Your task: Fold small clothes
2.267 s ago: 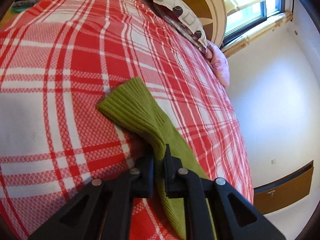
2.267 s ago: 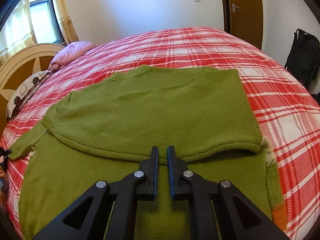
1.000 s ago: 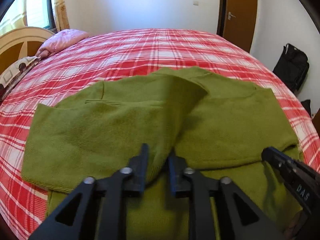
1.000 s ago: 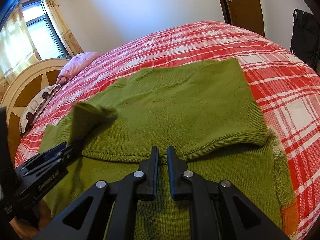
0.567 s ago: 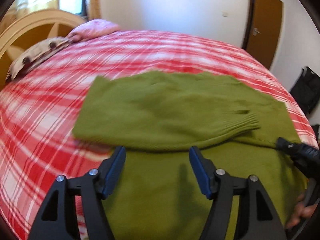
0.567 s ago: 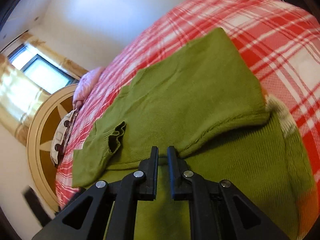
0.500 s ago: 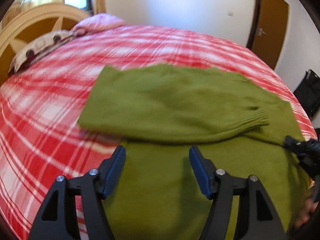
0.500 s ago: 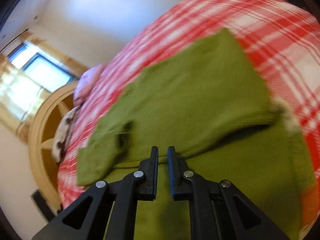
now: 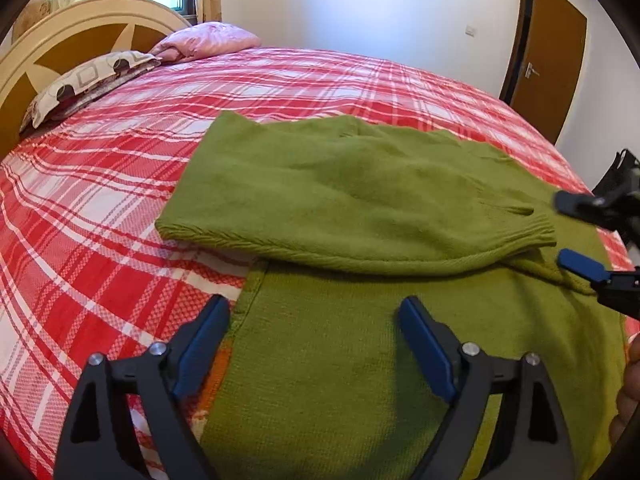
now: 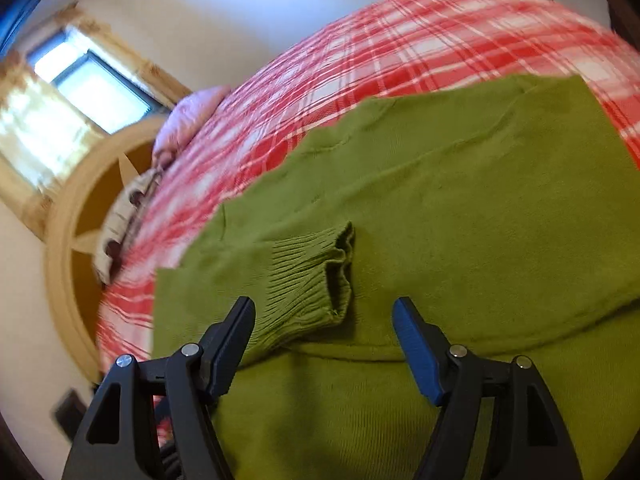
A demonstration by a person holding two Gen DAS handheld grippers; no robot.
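The green knit sweater [image 9: 360, 208] lies flat on the bed, partly folded, with its upper part doubled over the lower body panel. The left tongs [image 9: 314, 332] hang over the sweater's near left edge with their jaws spreading apart; nothing is pinched between the blue pads [image 9: 424, 344], only flat knit and a strip of bedspread lying below them. The right tongs [image 10: 322, 328] are likewise opening, their jaws wide over the folded edge, and the ribbed sleeve cuff [image 10: 320, 276] lies loose on the sweater in the gap between the jaws, nearer the left finger, gripped by neither. In the left wrist view the right tongs show at the right edge, jaws apart just beside that cuff, and part of a hand [image 9: 628, 392] appears in the lower right corner. The sleeve lies across the folded upper part, running from the left side to the cuff on the right. Beyond the sweater spreads the red and white plaid bedspread [image 9: 100, 184]. At the head of the bed a patterned pillow [image 9: 84, 84] and a pink pillow [image 9: 208, 40] rest against the cream and brown headboard [image 9: 80, 36], with a window [image 10: 100, 88] behind it. A brown door [image 9: 548, 56] stands in the far white wall.
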